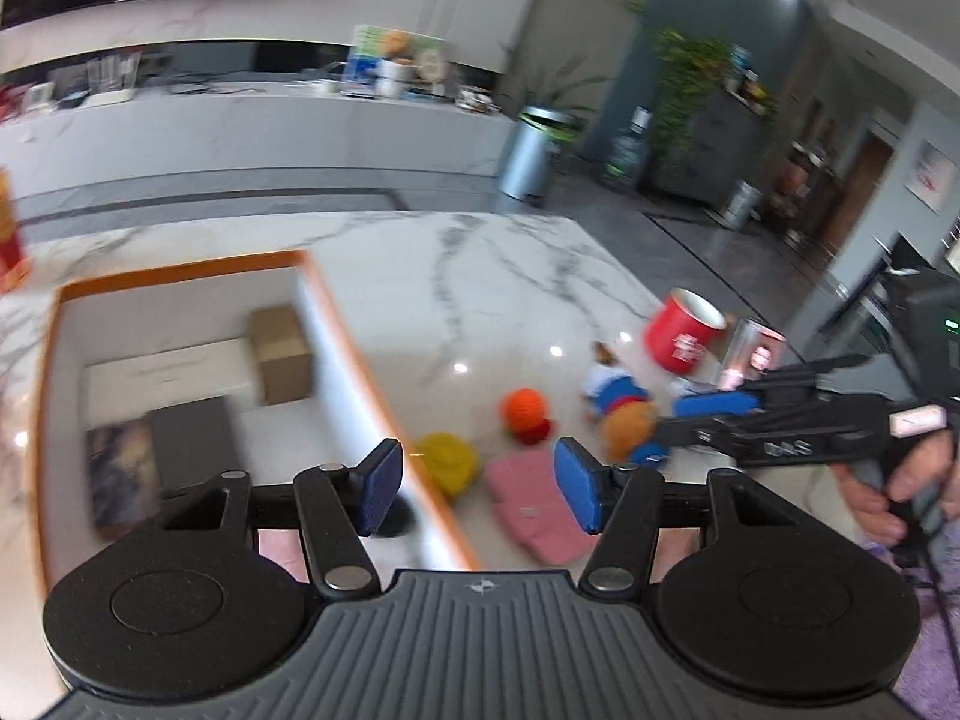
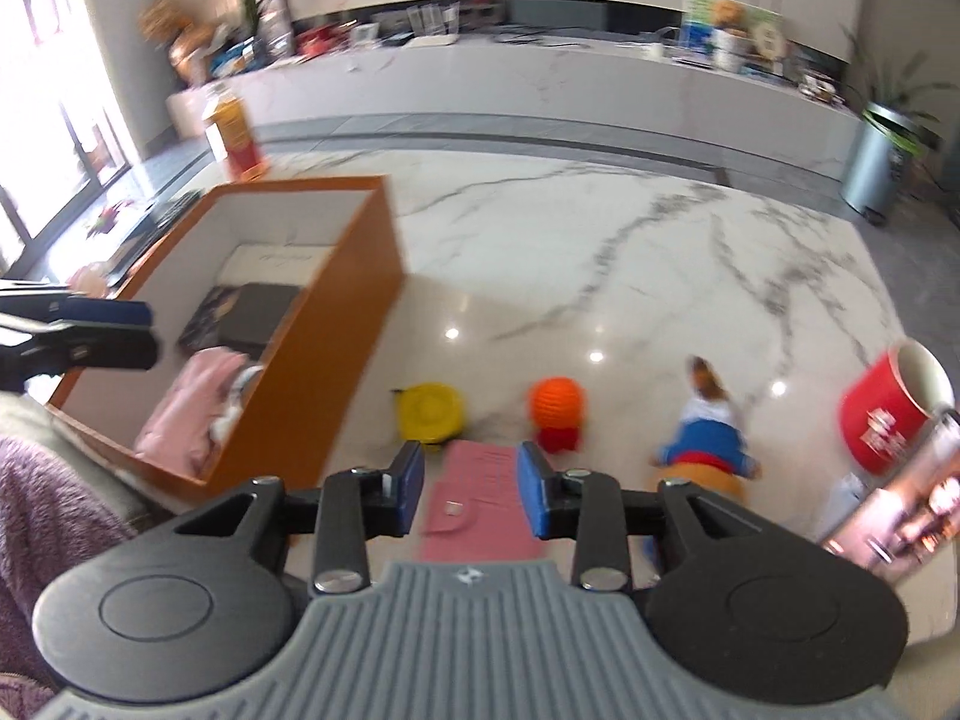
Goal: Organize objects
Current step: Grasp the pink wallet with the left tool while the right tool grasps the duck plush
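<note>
An orange box (image 1: 336,324) with a white inside holds a brown carton (image 1: 281,354), a dark book (image 1: 192,444) and a pink cloth (image 2: 192,408). My left gripper (image 1: 480,489) is open over the box's right wall, nothing between its pads. On the marble table lie a pink wallet (image 2: 480,492), a yellow round case (image 2: 429,411), an orange ball toy (image 2: 555,405), a doll in blue (image 2: 708,438) and a red mug (image 2: 888,414). My right gripper (image 2: 473,492) hangs open above the wallet, pads clear of it.
A shiny packet (image 2: 900,516) stands at the table's right edge beside the mug. A bottle of orange liquid (image 2: 231,132) stands behind the box. A person's hand (image 1: 900,486) holds the right gripper (image 1: 684,429). Bare marble (image 2: 600,252) stretches behind the toys.
</note>
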Demonstrator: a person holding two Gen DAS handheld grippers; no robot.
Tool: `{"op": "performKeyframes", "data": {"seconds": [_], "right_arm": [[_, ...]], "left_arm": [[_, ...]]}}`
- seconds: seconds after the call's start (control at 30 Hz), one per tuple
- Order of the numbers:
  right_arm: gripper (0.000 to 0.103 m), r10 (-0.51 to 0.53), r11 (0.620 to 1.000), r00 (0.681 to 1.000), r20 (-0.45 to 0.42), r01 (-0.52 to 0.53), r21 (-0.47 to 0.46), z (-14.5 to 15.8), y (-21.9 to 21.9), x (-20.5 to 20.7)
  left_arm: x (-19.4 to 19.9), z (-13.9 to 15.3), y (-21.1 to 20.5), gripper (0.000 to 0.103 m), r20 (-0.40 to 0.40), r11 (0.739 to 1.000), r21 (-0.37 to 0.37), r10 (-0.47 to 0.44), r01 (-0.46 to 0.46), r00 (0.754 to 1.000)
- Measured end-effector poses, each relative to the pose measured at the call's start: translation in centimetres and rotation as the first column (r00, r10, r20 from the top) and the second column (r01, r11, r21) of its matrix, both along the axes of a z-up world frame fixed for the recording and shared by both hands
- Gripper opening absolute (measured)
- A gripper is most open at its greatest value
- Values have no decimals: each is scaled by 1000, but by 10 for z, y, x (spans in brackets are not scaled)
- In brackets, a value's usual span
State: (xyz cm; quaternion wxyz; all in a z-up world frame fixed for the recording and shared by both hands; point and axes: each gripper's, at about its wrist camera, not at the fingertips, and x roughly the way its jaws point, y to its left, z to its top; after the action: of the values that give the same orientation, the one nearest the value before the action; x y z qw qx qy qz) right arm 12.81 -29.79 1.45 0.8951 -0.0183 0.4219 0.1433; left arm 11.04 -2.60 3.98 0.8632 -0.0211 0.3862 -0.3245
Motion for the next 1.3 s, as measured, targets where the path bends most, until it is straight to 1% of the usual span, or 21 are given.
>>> {"op": "performKeyframes", "data": {"seconds": [0.1, 0.2, 0.27, 0.33, 0.4, 0.43, 0.53, 0.57, 0.6, 0.67, 0.77, 0.87, 0.93, 1.0, 1.03, 1.07, 1.1, 1.2, 1.3], "right_arm": [[40, -62, 998, 998, 17, 63, -16, -9, -25, -2], [41, -103, 994, 994, 35, 104, -34, -25, -44, -3], [42, -125, 991, 991, 40, 126, -37, -37, -55, -3], [44, -142, 989, 989, 42, 143, -26, -49, -65, 0], [55, -161, 987, 986, 46, 161, -2, -60, -75, 5], [56, -168, 986, 985, 50, 168, 5, -63, -78, 8], [58, -178, 984, 982, 65, 177, 9, -75, -84, 21], [61, -178, 984, 981, 74, 178, 1, -78, -84, 25], [67, -177, 984, 980, 85, 179, -11, -81, -85, 29], [71, -171, 985, 981, 93, 173, -21, -86, -86, 37], [71, -157, 987, 984, 79, 159, -18, -96, -89, 49], [71, -147, 989, 987, 64, 149, -20, -105, -90, 58], [71, -147, 989, 988, 41, 147, -6, -112, -92, 62], [73, -149, 988, 988, 46, 150, -21, -117, -92, 63], [73, -146, 988, 988, 45, 148, -36, -120, -91, 64], [69, -146, 988, 988, 43, 147, -46, -122, -91, 64], [68, -142, 989, 989, 45, 144, -44, -122, -91, 63], [65, -145, 988, 988, 46, 147, -42, -123, -91, 62], [63, -145, 988, 988, 49, 147, -44, -123, -91, 61]], "left_arm": [[-1, -7, -34, 66, -45, 999, 11, -32, 33, 998], [3, -25, -66, 66, -107, 999, 27, -32, 36, 994], [7, -40, -86, 67, -160, 999, 45, -4, 11, 987], [14, -58, -100, 69, -220, 998, 52, 37, -27, 975], [18, -74, -110, 72, -266, 996, 58, 75, -62, 961], [21, -82, -115, 74, -280, 994, 69, 98, -82, 955], [28, -104, -127, 76, -295, 982, 126, 170, -138, 940], [31, -110, -129, 77, -296, 976, 147, 199, -161, 934], [33, -116, -131, 77, -294, 970, 166, 223, -180, 929], [38, -126, -131, 78, -306, 961, 191, 254, -202, 917], [43, -139, -130, 78, -335, 954, 210, 277, -215, 901], [46, -148, -128, 78, -370, 952, 207, 289, -225, 883], [45, -148, -128, 80, -354, 952, 202, 292, -232, 889], [45, -148, -129, 79, -343, 951, 198, 293, -236, 893], [45, -148, -130, 78, -336, 952, 199, 289, -232, 897], [44, -148, -132, 75, -325, 952, 205, 284, -226, 902], [42, -148, -133, 71, -320, 954, 201, 280, -224, 905], [39, -147, -133, 64, -311, 952, 197, 289, -236, 905], [38, -144, -129, 45, -292, 948, 186, 304, -258, 907]]}}
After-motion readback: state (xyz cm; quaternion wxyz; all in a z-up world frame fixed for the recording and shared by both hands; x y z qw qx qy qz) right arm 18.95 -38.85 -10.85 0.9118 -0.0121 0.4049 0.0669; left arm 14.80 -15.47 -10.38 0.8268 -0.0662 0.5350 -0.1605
